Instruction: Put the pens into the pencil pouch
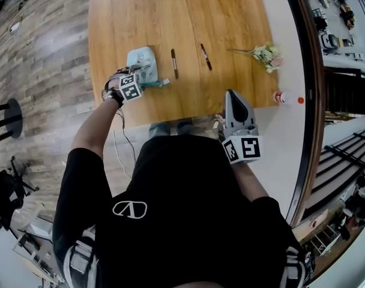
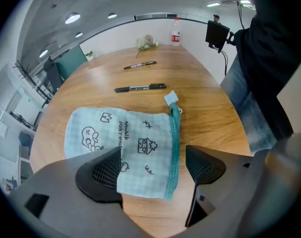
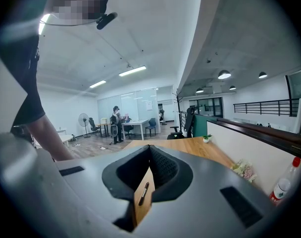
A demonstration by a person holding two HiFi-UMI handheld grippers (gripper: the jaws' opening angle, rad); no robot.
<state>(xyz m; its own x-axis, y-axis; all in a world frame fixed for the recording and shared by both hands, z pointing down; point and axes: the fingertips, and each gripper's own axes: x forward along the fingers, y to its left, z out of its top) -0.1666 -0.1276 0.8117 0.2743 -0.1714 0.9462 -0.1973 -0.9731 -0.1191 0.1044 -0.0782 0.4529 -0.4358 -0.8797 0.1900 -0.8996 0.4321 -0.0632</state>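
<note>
table holds pouch under open left claw; right gripper view shows right claw closed.

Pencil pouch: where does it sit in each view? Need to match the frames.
Head view: pencil pouch, upper left of centre.
Left gripper view: lower centre, zip edge in the gap between the left gripper's open jaws.
Right gripper view: not in it.
Shared landmark: red-capped bottle, in all three views.
</note>
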